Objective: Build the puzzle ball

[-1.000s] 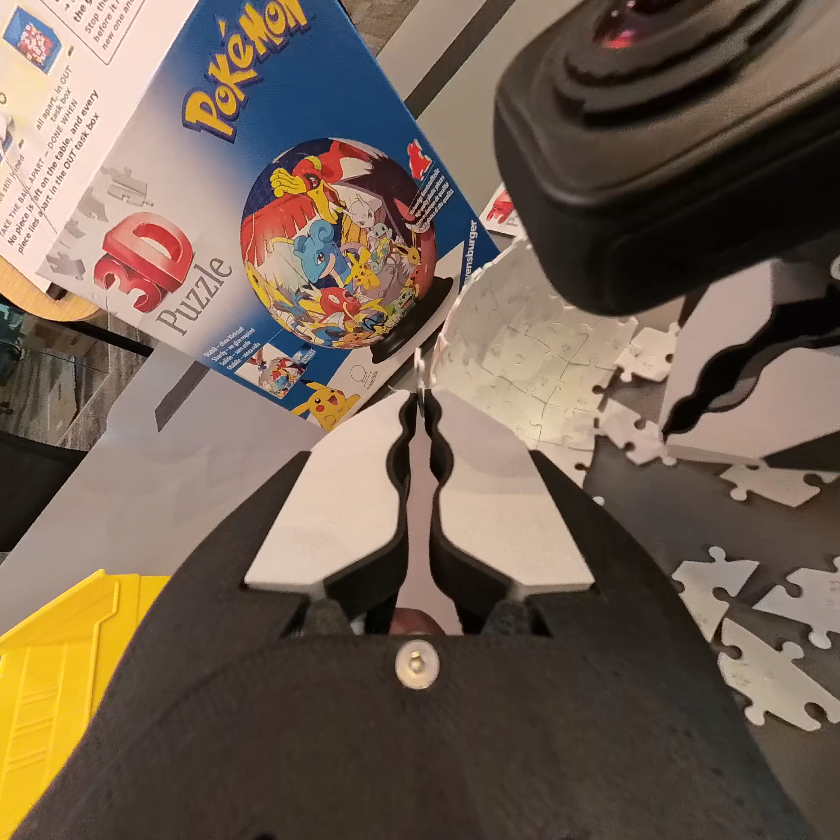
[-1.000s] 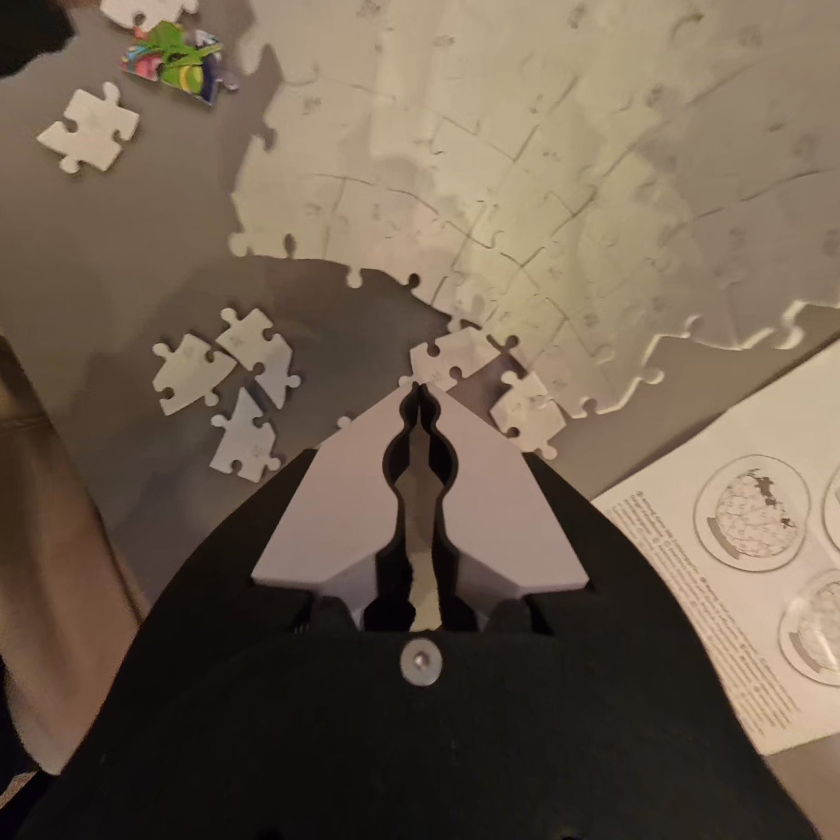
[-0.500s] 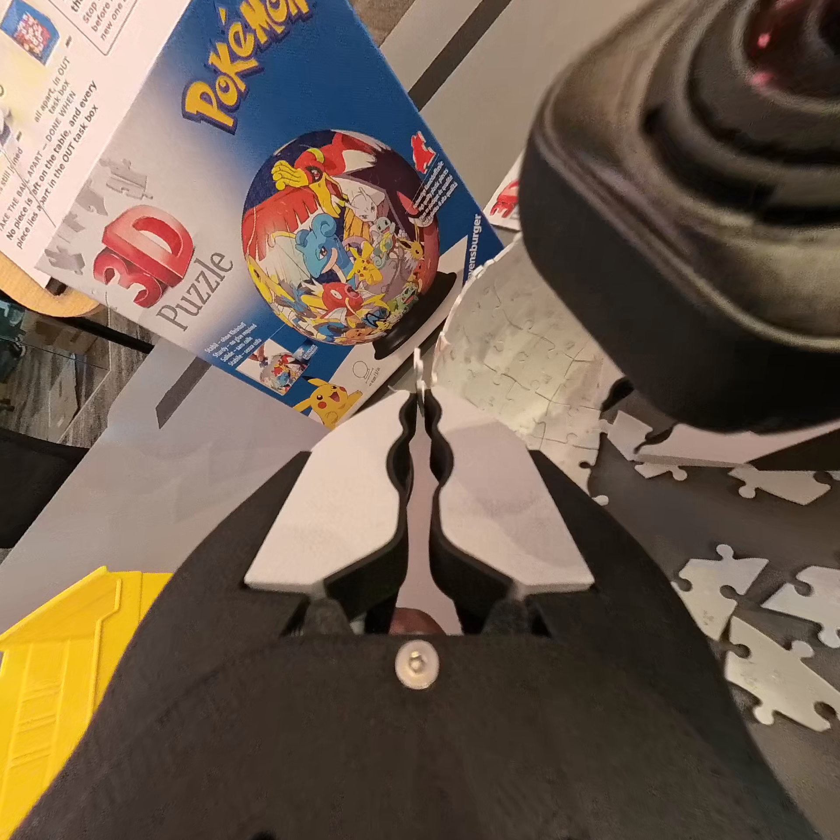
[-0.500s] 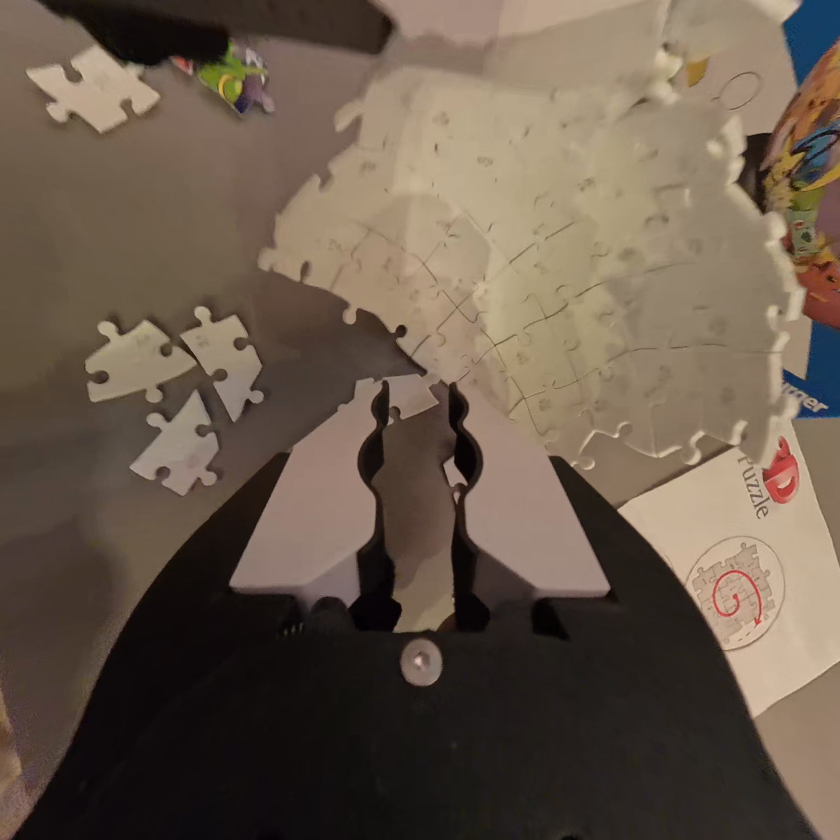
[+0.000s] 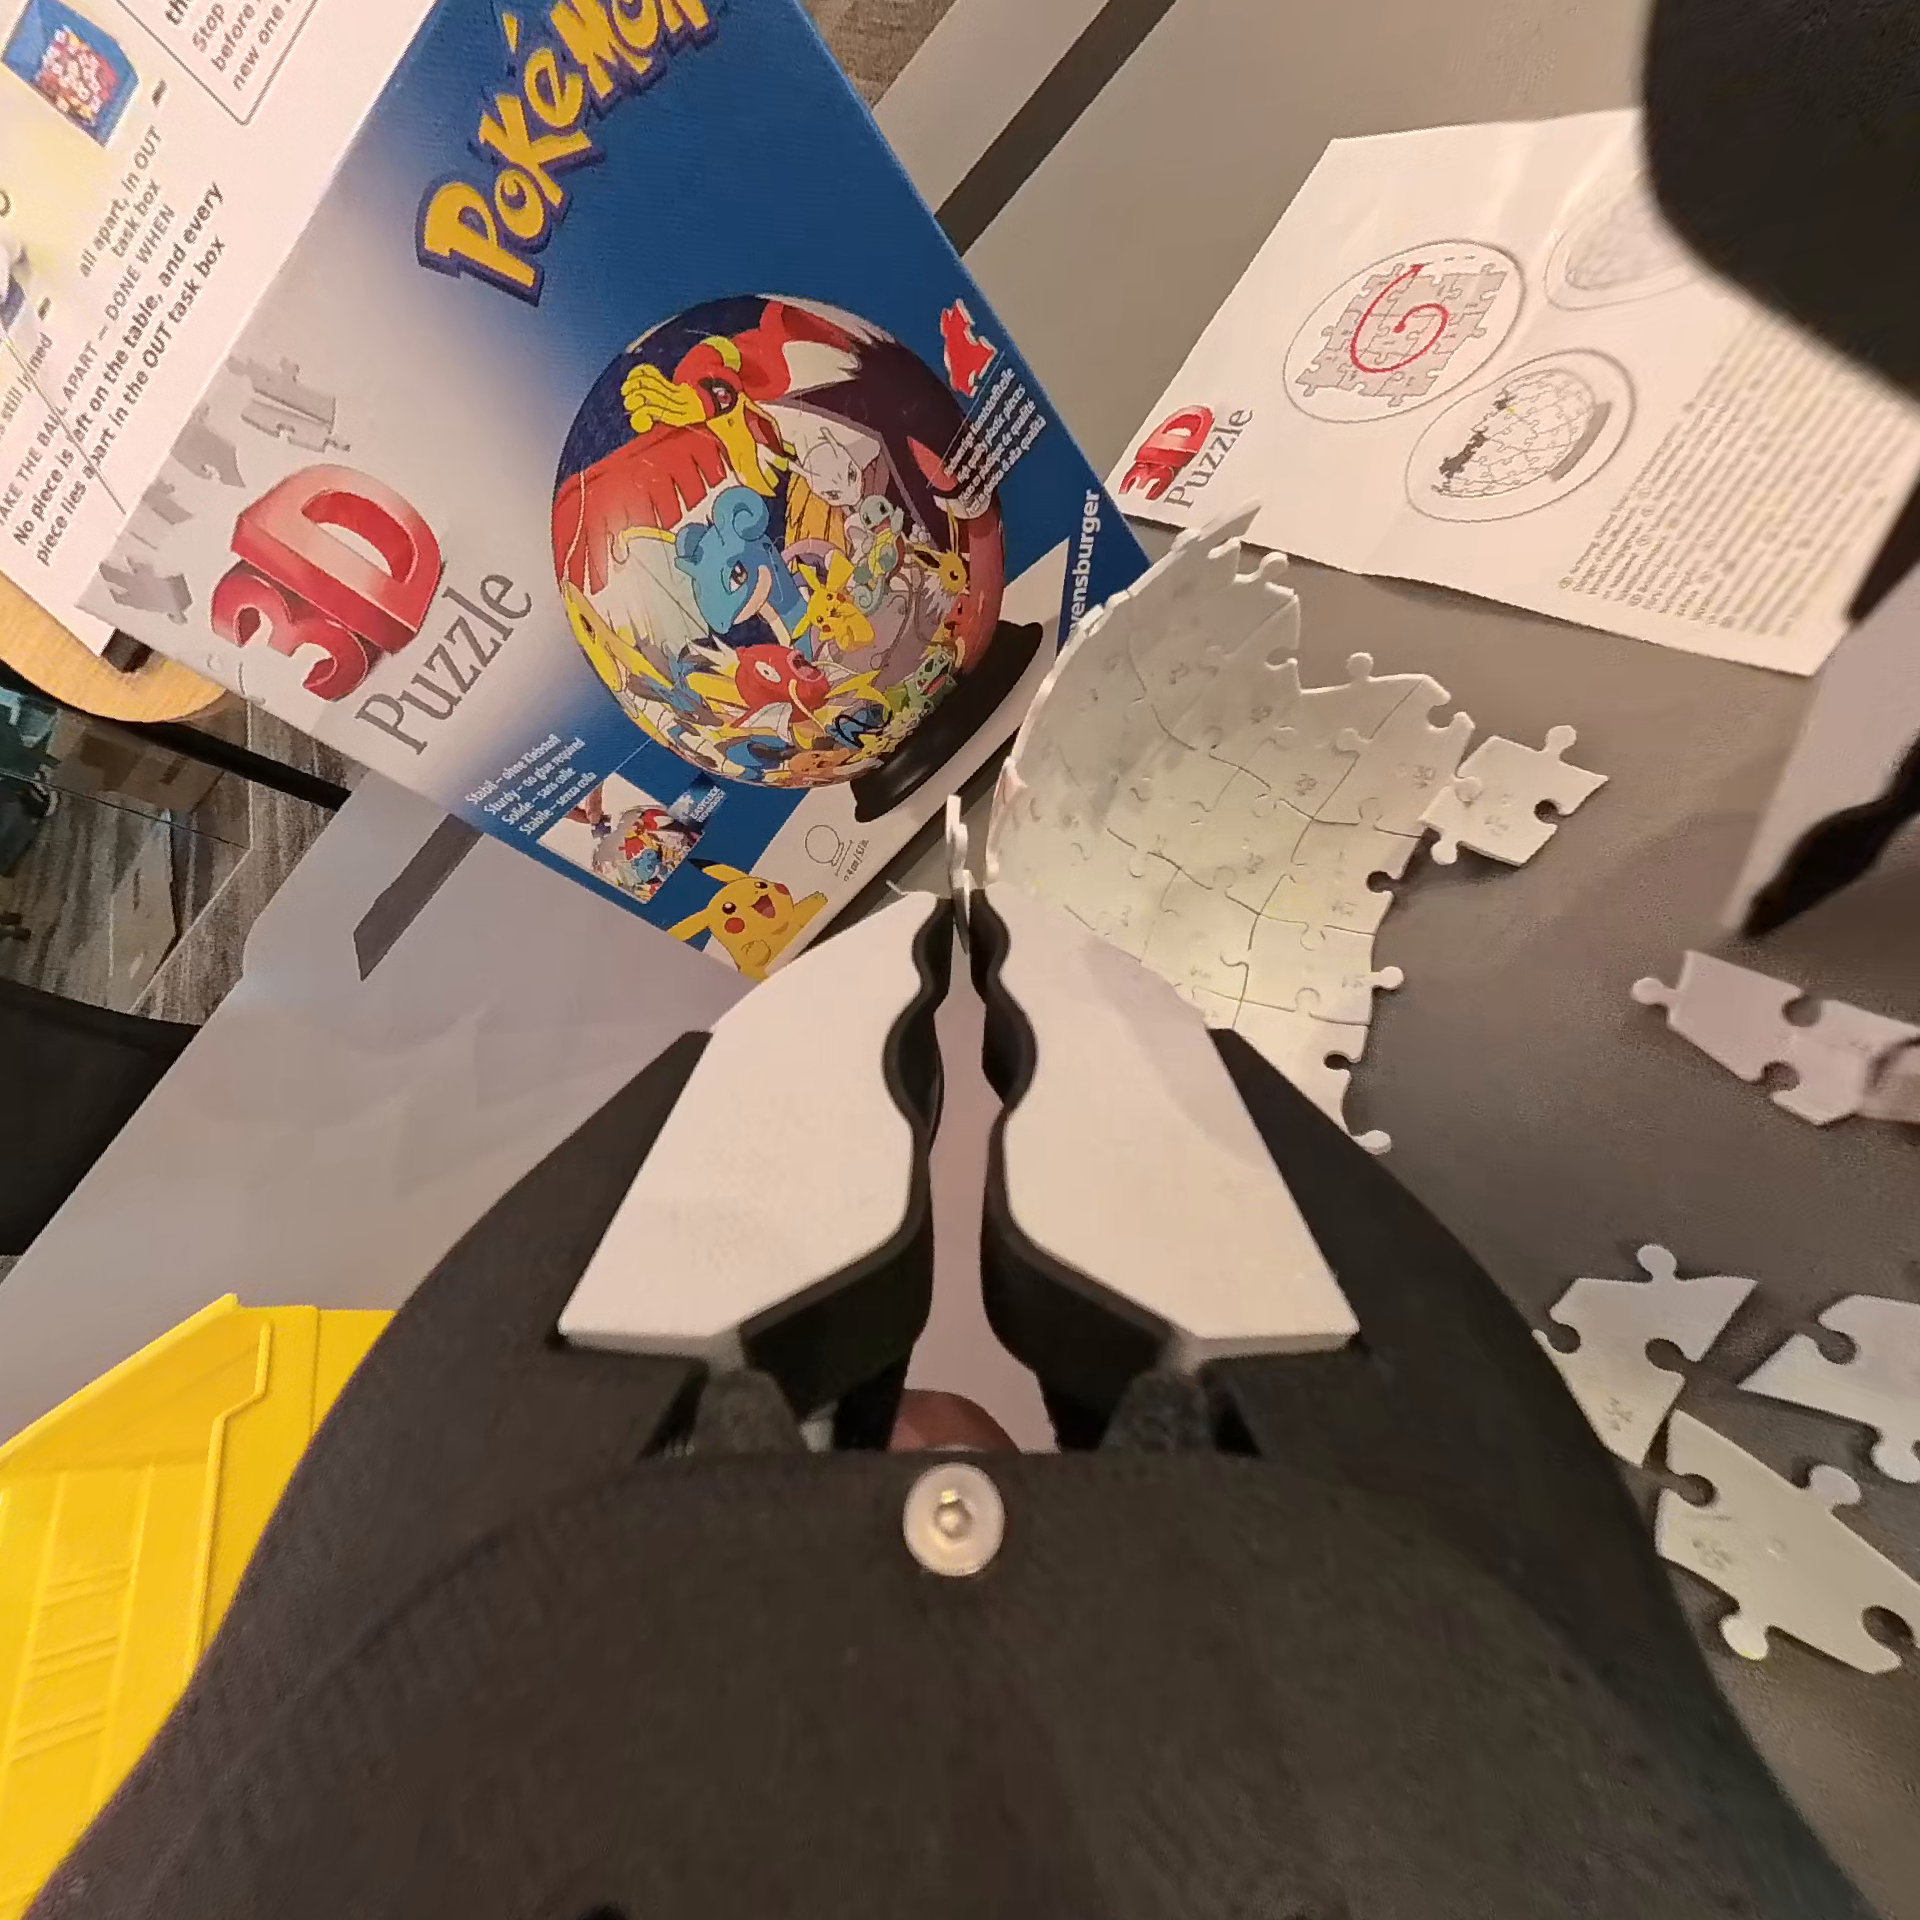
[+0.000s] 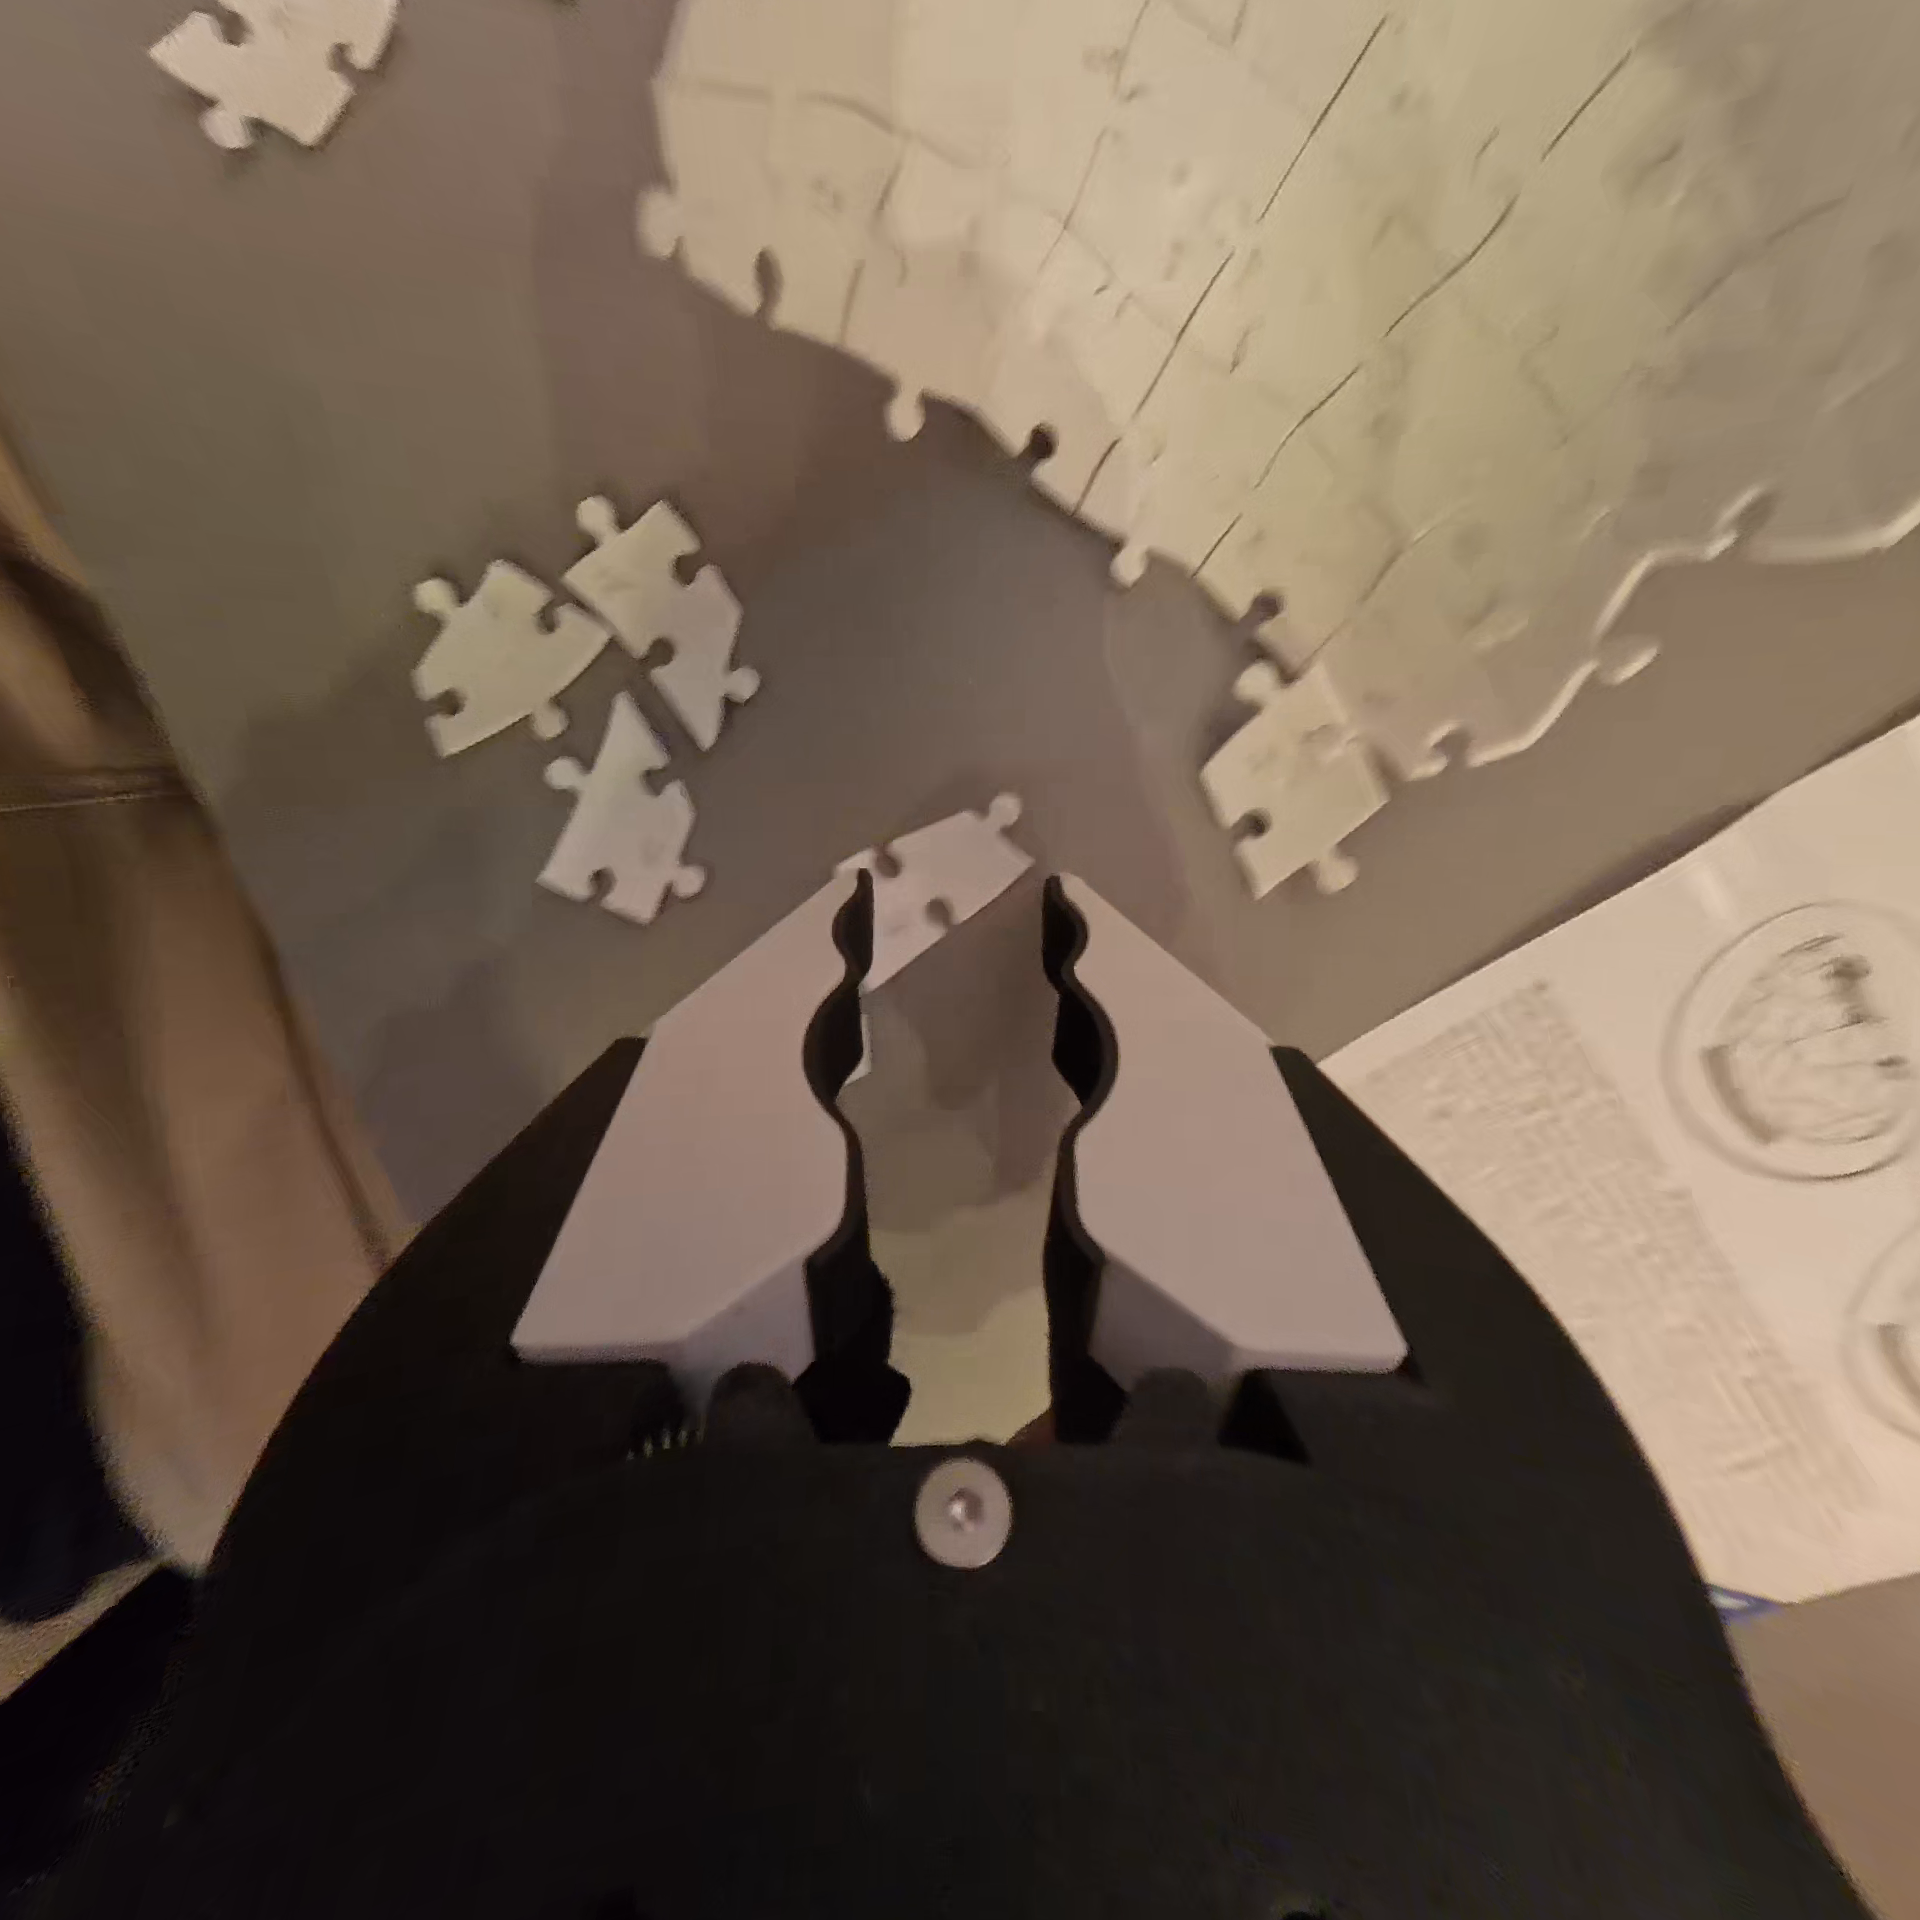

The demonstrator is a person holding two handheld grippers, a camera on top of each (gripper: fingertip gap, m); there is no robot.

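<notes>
The left gripper [image 5: 961, 914] is clenched on the rim of the half-built puzzle ball [image 5: 1195, 810]; the right gripper [image 6: 954, 894] is released above a loose piece [image 6: 951, 883] on the table [image 6: 312, 364]

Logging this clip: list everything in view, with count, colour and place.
Partly built puzzle ball shell: one, white inside up, table centre, edge in left gripper.
Loose puzzle pieces: several, white, scattered on the table around the shell.
Puzzle box: one, blue, beyond the shell.
Instruction sheet: one, white, right of box.
Printed task sheet: one, white, far left.
Yellow bin: one, near left.
Table: grey.
Left gripper: shut on shell rim.
Right gripper: open over one loose piece.
</notes>
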